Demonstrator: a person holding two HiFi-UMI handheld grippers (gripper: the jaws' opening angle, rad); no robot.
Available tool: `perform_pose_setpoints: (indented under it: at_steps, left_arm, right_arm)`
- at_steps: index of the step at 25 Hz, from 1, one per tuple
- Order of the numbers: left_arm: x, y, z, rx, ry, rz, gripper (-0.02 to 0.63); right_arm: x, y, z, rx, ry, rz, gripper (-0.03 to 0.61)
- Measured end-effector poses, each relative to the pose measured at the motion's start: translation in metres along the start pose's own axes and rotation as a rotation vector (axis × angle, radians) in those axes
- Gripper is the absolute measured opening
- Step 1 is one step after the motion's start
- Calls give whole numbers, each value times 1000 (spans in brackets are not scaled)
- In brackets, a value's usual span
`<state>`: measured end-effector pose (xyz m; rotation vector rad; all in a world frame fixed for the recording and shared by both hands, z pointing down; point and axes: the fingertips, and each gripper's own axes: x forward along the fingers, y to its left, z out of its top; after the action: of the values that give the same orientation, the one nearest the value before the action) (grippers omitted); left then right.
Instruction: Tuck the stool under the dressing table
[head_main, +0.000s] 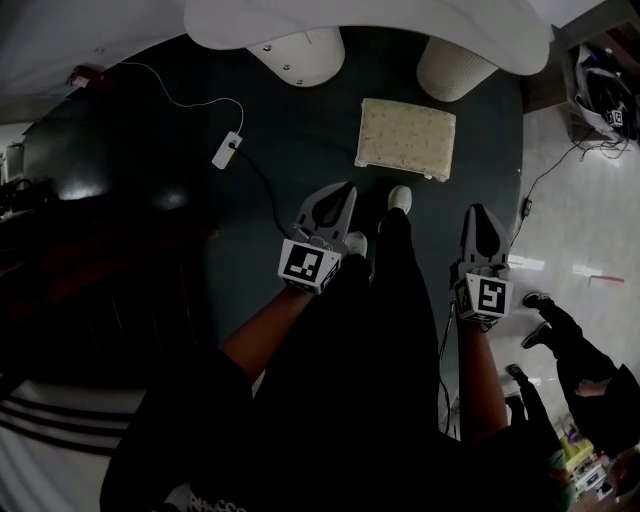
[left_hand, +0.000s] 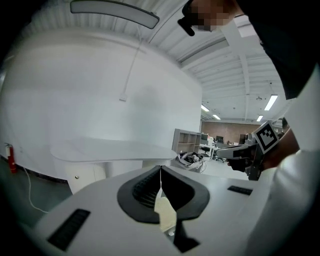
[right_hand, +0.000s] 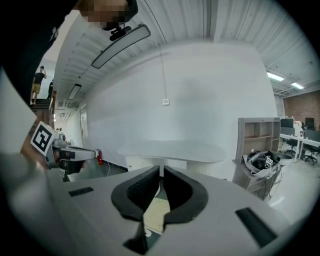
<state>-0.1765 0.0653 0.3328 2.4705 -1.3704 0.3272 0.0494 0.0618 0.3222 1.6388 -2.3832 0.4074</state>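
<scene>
**Q:** While the left hand-held gripper and the right hand-held gripper hang with jaws together, empty, where is the stool?

**A:** On the dark floor, just short of the table, facing the gap between its two pedestals.

**Q:** Its long axis?

**A:** Left to right across the head view, roughly parallel with the table's edge. Probably best: one closed tip against each end of the near side, pushing evenly so it slides in straight.
</scene>
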Motion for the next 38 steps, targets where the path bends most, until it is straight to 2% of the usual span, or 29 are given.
perform_pose_setpoints:
  at_steps: [4, 9, 13, 16, 19, 23, 26, 29, 33, 38]
  left_arm:
    - [57, 22, -38, -6, 51, 36, 17]
    - [110, 61, -126, -24, 154, 126, 17]
    - [133, 91, -201, -51, 162, 137, 18]
    - [146, 105, -275, -20, 230, 139, 18]
    - [159, 114, -333, -10, 281, 128, 18]
    - [164, 118, -383, -20, 277, 58, 42]
    - [172, 127, -415, -46, 278, 29, 114]
    - [179, 135, -447, -52, 305, 34, 167]
    - [196, 136, -475, -39, 331, 11, 200]
    - [216, 131, -495, -36, 388, -56, 241]
  right_arm:
    - [60, -25, -46, -9, 39, 34, 41]
    - [114, -46, -141, -17, 127, 83, 41]
    - [144, -59, -227, 24, 174, 45, 41]
    - [158, -82, -285, 73, 202, -19, 44]
    - [170, -105, -340, 80, 231, -47, 131]
    - [180, -122, -401, 121, 262, -56, 190]
    - [191, -126, -434, 124, 288, -32, 232]
    - [197, -123, -461, 78, 304, 23, 242]
    - [201, -128, -483, 23, 330, 51, 250]
    - [209, -132, -490, 63, 319, 76, 253]
